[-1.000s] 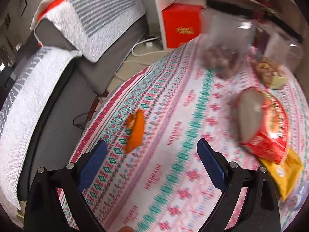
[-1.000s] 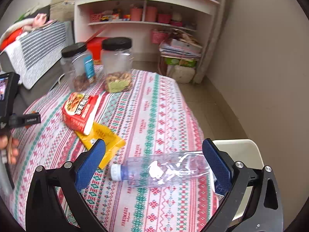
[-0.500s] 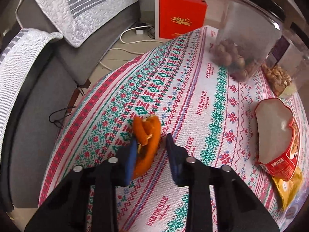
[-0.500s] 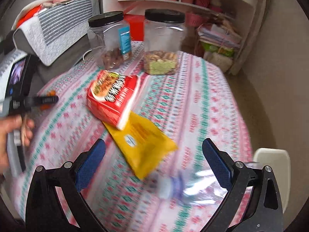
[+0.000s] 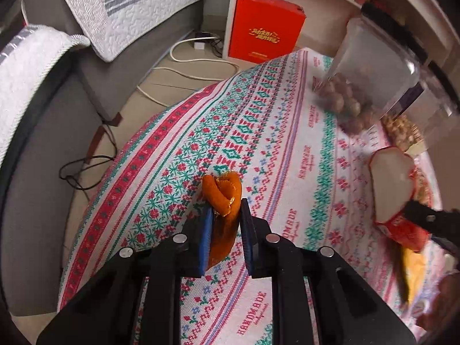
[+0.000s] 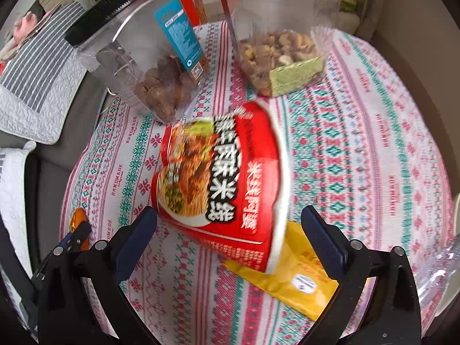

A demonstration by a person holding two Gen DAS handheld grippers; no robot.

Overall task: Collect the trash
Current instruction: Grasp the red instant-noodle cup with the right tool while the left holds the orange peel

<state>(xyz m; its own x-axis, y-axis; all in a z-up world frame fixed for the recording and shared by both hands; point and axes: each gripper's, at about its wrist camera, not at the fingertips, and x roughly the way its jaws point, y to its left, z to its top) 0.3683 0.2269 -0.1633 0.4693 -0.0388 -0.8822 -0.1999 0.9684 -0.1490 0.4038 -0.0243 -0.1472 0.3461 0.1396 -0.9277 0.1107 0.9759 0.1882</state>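
Two clear plastic jars stand at the far side of the bench (image 6: 373,143), landmark for the rest: left jar (image 6: 138,66) with a black ribbed lid and blue label, round brown nuts in its bottom; right jar (image 6: 276,43) with mixed pale nuts and a green label, rest of each jar empty.

Left to right:
- orange peel (image 5: 222,204), curled and matte, well left of the jars near the bench edge. Left tool (image 5: 225,215) jaws have just been closing and now clamp it between the blue pads; peel sticks out past the tips.
- red noodle cup (image 6: 218,178), glossy printed paper, lying on its side just in front of the jars, white rim toward the right. Inside not visible in the right wrist view; left wrist view shows a pale interior, contents unclear.
- yellow packet (image 6: 290,270), flat, smooth foil-like, partly under the cup's near end.
- crumpled clear plastic bottle (image 6: 440,261), far right edge, blurred.

Right tool (image 6: 230,230) hangs over the cup with jaws wide apart, gripping nothing.

Bench cloth: woven, cross-stitch bands in red, green, pink on white. Grey sofa (image 5: 43,172) with quilted striped covers left of the bench.
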